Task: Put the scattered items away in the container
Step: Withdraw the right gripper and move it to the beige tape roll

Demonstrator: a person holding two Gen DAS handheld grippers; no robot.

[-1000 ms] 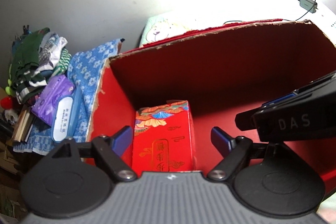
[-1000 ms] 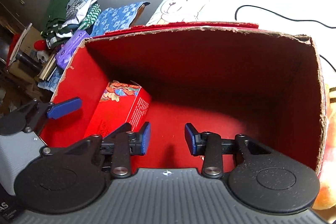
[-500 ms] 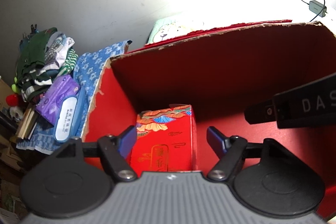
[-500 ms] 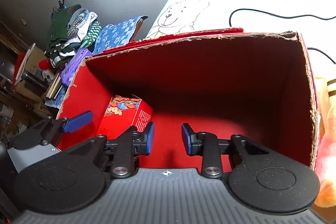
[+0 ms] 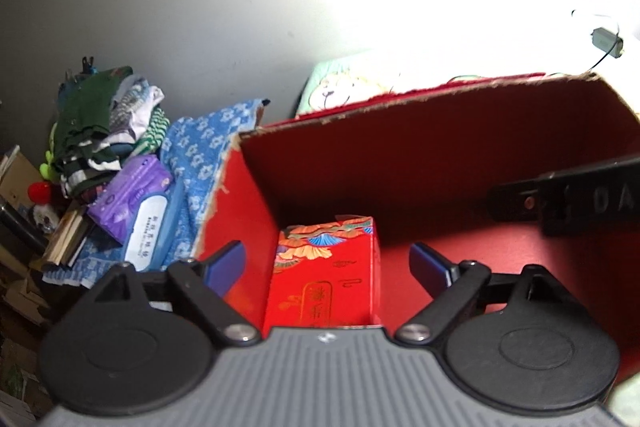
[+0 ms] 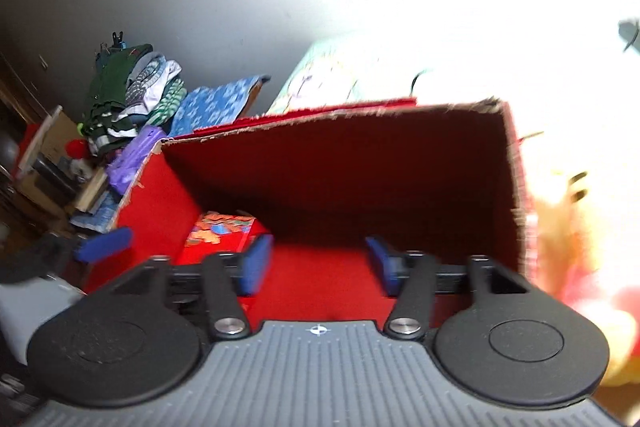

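Both grippers have risen: right gripper (image 6: pixel 318 267) widened, left gripper (image 5: pixel 328 265) spread and empty (straddling the upright red packet (image 5: pixel 326 279) in the red box (image 5: pixel 440 147)).

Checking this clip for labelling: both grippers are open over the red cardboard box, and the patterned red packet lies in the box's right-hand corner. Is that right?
Not quite. The patterned red packet lies against the left wall of the red cardboard box, not in the right corner, as the left wrist view shows. The rest holds: the left gripper and right gripper are both open over the box.
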